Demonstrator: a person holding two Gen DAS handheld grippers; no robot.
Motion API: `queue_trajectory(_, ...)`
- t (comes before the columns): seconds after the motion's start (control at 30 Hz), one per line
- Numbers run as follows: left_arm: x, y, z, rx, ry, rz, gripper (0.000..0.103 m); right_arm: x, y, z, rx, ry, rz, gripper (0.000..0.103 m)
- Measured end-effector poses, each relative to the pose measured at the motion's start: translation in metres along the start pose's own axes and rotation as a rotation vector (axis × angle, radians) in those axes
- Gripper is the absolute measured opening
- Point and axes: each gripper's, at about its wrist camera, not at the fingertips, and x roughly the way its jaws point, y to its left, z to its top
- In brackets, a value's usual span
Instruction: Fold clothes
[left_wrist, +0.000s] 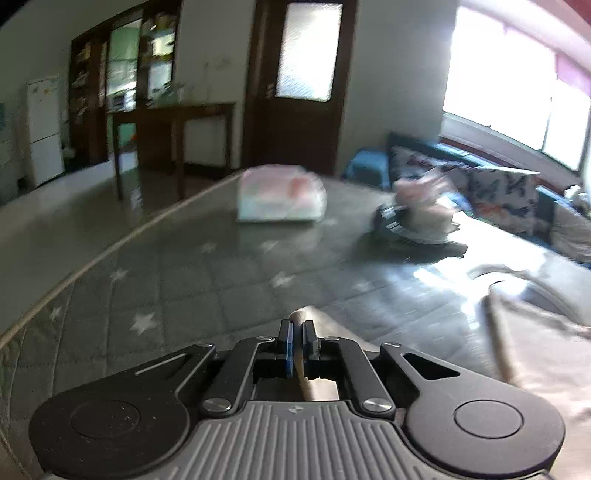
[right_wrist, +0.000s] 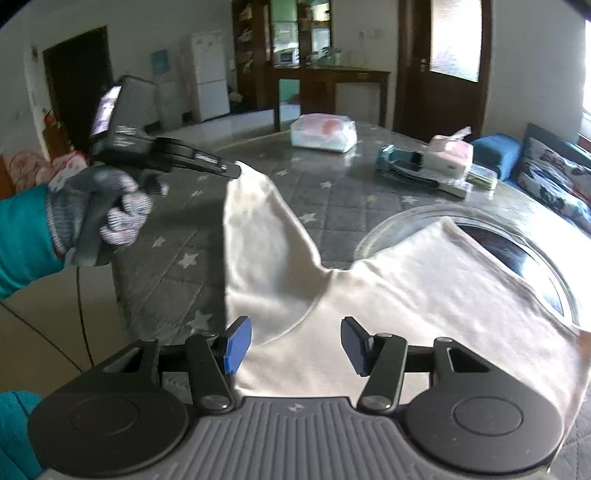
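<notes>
Item: cream garment, spread on my star-quilted table cover, one corner lifted. My left gripper has its jaws pinched tight on that raised corner; the fabric hangs down from them. My right gripper stands about half open above the cloth, pads gripping nothing. A glass turntable lies partly under the garment. Well beyond: wrapped packet, tissue box, dark brush.
</notes>
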Motion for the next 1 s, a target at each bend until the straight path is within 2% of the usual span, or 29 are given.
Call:
queue_trajectory(0.13, -0.035, -0.034, 0.008, 0.075, -0.064, -0.120, 0.005, -0.013, -0.016, -0.002, 0.052, -0.031, -0.037, 0.054)
queue_trajectory(0.4, -0.089, -0.121, 0.002, 0.226, -0.110, -0.417, 0.005, -0.044, -0.057, -0.021, 0.199, -0.081, -0.131, 0.052)
queue_trajectory(0.53, -0.099, -0.162, -0.017, 0.324, -0.091, -0.534, 0.005, -0.056, -0.077, -0.038, 0.278, -0.079, -0.171, 0.049)
queue_trajectory(0.6, -0.097, -0.181, -0.030, 0.376, -0.057, -0.581, 0.005, -0.061, -0.083, -0.045, 0.303, -0.078, -0.187, 0.047)
queue_trajectory(0.73, -0.090, -0.210, -0.052, 0.459, 0.014, -0.635, 0.007, -0.067, -0.092, -0.057, 0.358, -0.077, -0.208, 0.047)
queue_trajectory(0.83, -0.085, -0.216, -0.062, 0.502, 0.050, -0.653, 0.011, -0.067, -0.095, -0.062, 0.384, -0.075, -0.200, 0.046)
queue_trajectory(0.9, -0.084, -0.212, -0.066, 0.517, 0.047, -0.642, 0.018, -0.064, -0.095, -0.063, 0.389, -0.070, -0.187, 0.046)
queue_trajectory(0.97, -0.085, -0.202, -0.066, 0.514, 0.029, -0.618, 0.020, -0.059, -0.092, -0.062, 0.387, -0.059, -0.170, 0.046)
queue_trajectory(1.0, -0.084, -0.196, -0.065, 0.510, 0.021, -0.605, 0.027, -0.055, -0.090, -0.061, 0.383, -0.051, -0.160, 0.046)
